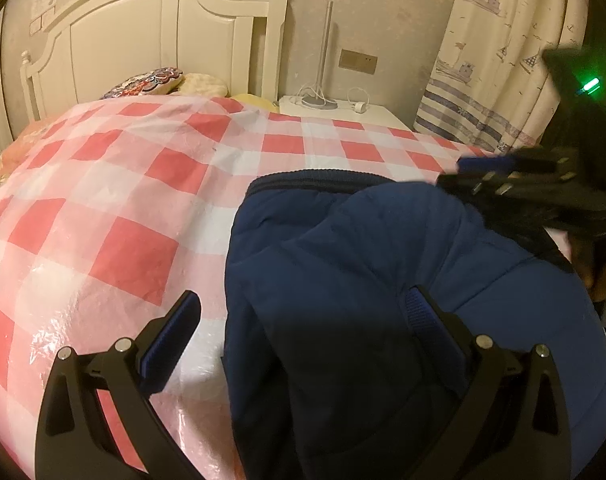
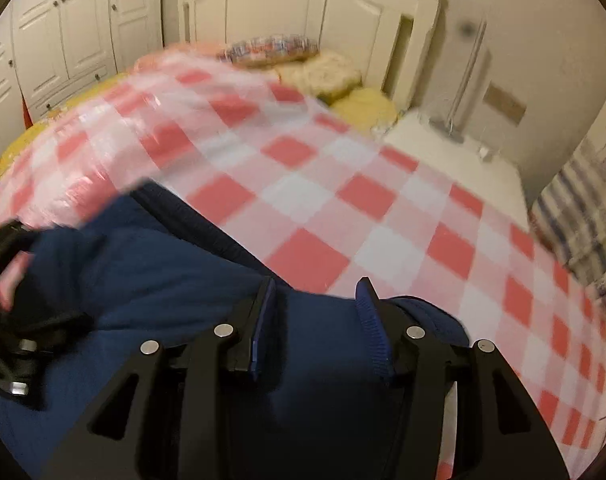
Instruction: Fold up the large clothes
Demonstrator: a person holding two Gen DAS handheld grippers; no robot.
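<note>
On the red-and-white checked plastic sheet (image 1: 115, 208) covering the bed, the navy padded jacket (image 1: 363, 280) lies bunched on the side nearest me, its dark ribbed hem band (image 1: 323, 178) marking the far edge. My left gripper (image 1: 307, 320) hangs spread wide over the jacket's left border — one finger over bare sheet, the other over the fabric, gripping nothing. My right gripper (image 2: 317, 312) sits above the garment's right part with its fingers partly apart; navy cloth shows between them, but the view is smeared and I cannot tell whether they pinch it. From the left wrist camera the right tool appears at the far right corner by the hem. So the jacket runs crosswise between my two tools, and I judge the left one nearer to the loose edge — the fold would likely carry that edge rightward across the body.
</note>
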